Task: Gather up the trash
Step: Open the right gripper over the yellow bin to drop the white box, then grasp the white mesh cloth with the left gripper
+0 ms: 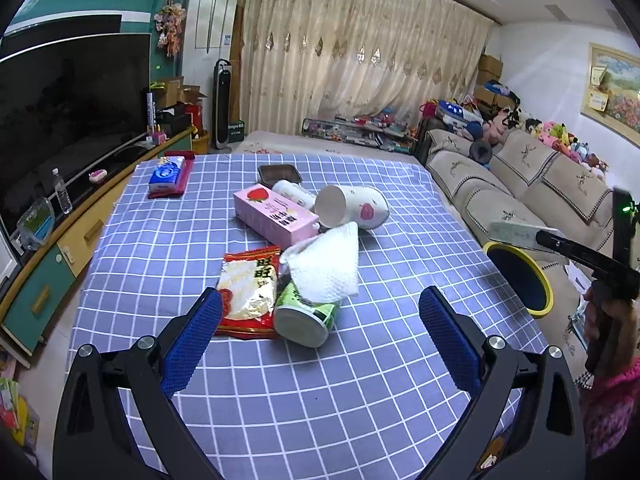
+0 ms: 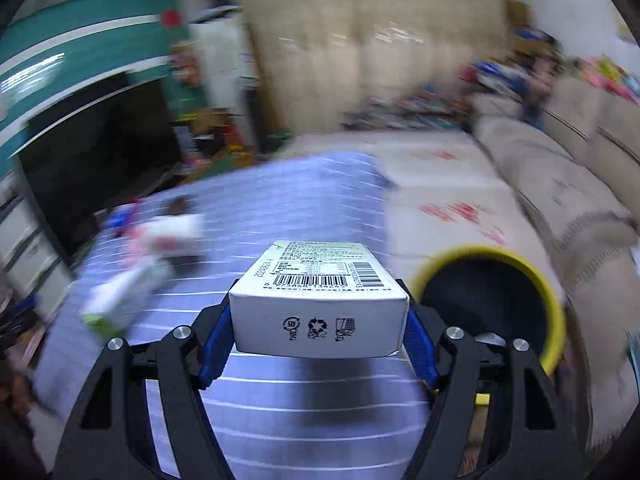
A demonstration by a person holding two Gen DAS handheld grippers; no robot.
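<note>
Meanwhile left jaws gape over the checked tablecloth (image 1: pixel 280 400); right jaws clamp a white box (image 2: pixel 318 308).

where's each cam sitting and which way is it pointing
Left wrist view: sits on the left gripper, looking down along its open fingers at trash on the checked table; a pink sleeve shows at right.
Right wrist view: sits on the right gripper, looking down past the white box clamped between its fingers.
Both views share the table, the yellow-rimmed bin beside it, the sofa and the curtain.
</note>
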